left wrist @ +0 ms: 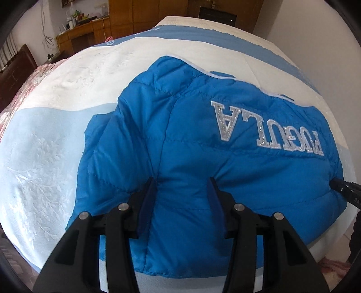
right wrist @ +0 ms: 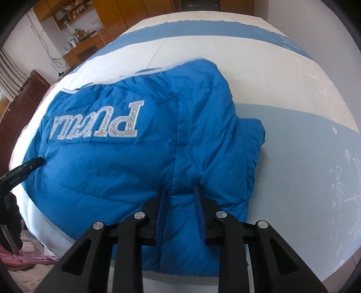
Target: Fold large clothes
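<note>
While the big bed point(left wrist: 56, 139) fills most of both views, its cover shows wide bands of white and pale blue with a faint leaf pattern. A wooden cupboard point(left wrist: 144, 13) and a wooden side unit point(left wrist: 83, 33) with small things on it stand behind the bed.

On the bed lies a bright blue puffy jacket point(left wrist: 180, 126), spread out flat. Its back faces up, and big silver letters point(left wrist: 266, 130) run across it, upside down in both views. A thin white edge point(left wrist: 203, 69) shows along its far side.

Both tools grip the near part of the jacket. The left hand-held gripper point(left wrist: 181, 182) is about half open, and a thick puffy fold of the blue cloth fills the space between its two dark blue fingers point(left wrist: 146, 202). The cloth bunches up there, so it is grasping the jacket.

The right hand-held gripper point(right wrist: 180, 190) is squeezed tighter. Its fingers point(right wrist: 200, 214) pinch a narrow ridge of the jacket along a seam, and creases spread out from that spot.

Each tool's black tip peeks in at the edge of the other's view, touching the jacket.
</note>
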A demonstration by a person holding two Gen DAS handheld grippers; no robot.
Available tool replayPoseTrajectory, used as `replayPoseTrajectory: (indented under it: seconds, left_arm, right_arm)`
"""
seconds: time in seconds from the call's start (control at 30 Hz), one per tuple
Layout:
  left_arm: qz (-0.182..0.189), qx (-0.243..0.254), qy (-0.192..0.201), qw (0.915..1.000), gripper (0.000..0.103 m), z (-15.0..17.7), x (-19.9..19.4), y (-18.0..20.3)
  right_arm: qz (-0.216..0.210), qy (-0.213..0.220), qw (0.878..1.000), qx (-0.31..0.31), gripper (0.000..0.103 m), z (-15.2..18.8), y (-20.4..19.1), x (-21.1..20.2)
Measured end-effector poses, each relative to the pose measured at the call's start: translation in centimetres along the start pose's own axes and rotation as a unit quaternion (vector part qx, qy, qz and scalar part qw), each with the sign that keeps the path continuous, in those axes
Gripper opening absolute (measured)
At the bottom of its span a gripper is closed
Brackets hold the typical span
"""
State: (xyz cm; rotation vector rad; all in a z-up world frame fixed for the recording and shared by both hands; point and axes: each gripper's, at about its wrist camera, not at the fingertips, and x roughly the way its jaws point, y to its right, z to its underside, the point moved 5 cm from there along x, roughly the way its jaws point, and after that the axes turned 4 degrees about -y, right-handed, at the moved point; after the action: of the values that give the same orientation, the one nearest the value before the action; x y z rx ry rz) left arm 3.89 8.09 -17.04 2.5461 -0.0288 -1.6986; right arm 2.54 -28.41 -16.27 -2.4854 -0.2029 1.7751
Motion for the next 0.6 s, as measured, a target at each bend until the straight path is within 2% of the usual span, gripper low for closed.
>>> replayPoseTrajectory:
  seconds: [0.27,0.6]
  left_arm:
    - [-0.001,-0.004,0.005,1.0,0.047,0.4,0.4,-0.2]
    - [-0.001,-0.015,0.003,0.9999,0.046,0.4,-0.1,-0.2]
  right_arm:
    - [-0.042,-0.003,0.999,0.024,0.024,0.0,1.4,1.0]
    - [-0.031,-0.004,0.999,0.015,0.024,0.2,1.1,0.7]
